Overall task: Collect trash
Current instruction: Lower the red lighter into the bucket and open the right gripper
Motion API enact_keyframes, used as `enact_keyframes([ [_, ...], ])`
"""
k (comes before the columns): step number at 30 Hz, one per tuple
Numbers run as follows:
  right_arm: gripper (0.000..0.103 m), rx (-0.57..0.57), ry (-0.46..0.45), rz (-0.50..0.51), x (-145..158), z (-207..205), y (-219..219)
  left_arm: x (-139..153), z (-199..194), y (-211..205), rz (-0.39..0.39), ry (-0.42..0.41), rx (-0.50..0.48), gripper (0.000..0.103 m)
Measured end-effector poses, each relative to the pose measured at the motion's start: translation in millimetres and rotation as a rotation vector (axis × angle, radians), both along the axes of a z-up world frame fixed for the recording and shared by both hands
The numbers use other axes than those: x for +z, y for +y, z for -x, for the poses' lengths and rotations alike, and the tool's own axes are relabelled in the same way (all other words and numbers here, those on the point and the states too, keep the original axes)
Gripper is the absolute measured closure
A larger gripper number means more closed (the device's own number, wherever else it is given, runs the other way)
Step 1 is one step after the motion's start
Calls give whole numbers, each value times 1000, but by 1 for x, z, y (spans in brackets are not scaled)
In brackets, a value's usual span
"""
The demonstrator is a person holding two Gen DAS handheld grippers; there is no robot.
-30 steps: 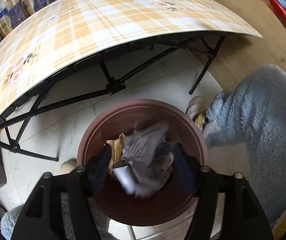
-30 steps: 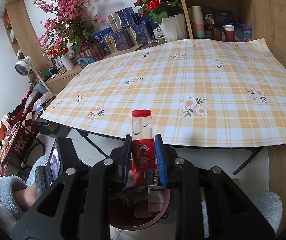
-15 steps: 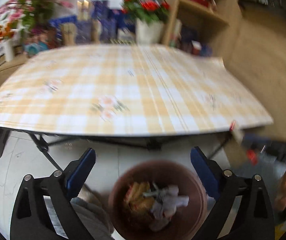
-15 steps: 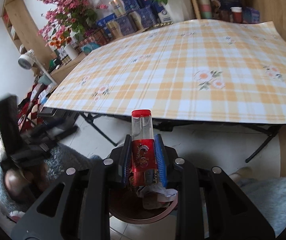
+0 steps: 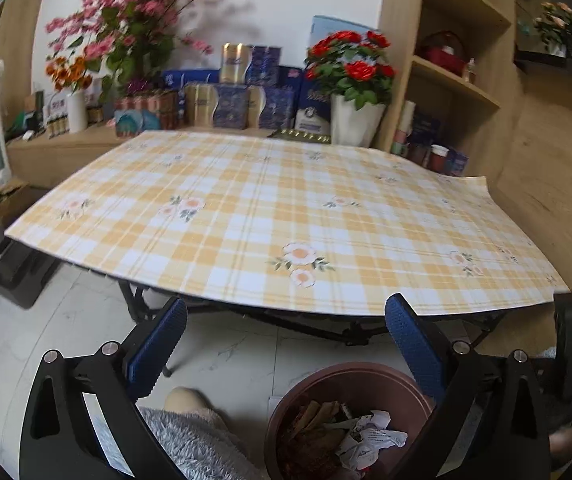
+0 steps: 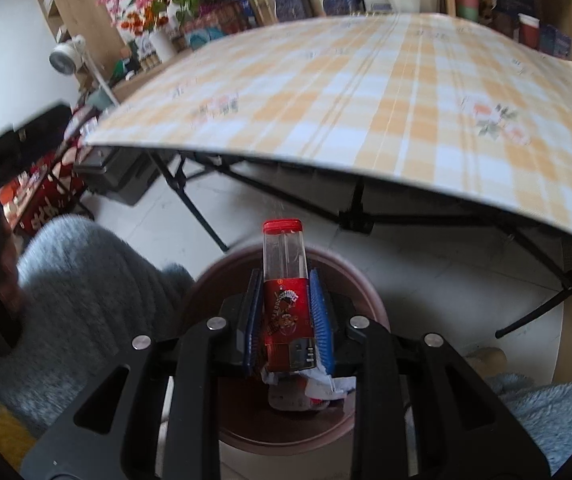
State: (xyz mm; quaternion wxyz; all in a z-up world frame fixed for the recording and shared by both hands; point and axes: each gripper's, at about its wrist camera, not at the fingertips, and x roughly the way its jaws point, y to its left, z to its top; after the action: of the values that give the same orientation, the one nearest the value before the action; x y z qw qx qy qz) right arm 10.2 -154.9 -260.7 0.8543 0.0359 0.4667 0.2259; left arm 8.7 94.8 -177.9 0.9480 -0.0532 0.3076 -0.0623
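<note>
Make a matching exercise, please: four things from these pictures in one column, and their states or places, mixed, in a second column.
1. left gripper
2. right gripper
3. red bottle
4. crumpled paper

a. lying in the brown bin
b. open, nothing between the fingers
c. clamped, above the bin
d. shut on the bottle

Pairs: 1-b, 2-d, 3-c, 4-a

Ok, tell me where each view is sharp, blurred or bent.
Left wrist view: fisheye bows the table; flowers slightly smeared; open left gripper and bin sharp. Right wrist view: tablecloth and shelves streaked with motion blur; bottle clamped in the right gripper stays crisp.
</note>
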Motion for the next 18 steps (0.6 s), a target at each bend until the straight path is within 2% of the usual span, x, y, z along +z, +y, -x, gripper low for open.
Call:
enact_keyframes([
  [8,76,49,51,47,-23,2,17,-14,-13,-2,27,56,2,6],
  [11,73,63,63,50,-26,3,20,-15,-15,-6,24,64,-4,6],
  [12,65,66,63,49,-26,3,20,-16,-15,-7,21,66,-6,6],
  [13,50,67,61,49,-26,3,21,-16,-15,-9,16,68,-10,6],
  [15,32,60,46,55,-24,5,21,-17,-15,-10,9,71,-16,6],
  [18,16,51,36,58,-21,4,21,-18,-16,-12,2,77,-23,6],
])
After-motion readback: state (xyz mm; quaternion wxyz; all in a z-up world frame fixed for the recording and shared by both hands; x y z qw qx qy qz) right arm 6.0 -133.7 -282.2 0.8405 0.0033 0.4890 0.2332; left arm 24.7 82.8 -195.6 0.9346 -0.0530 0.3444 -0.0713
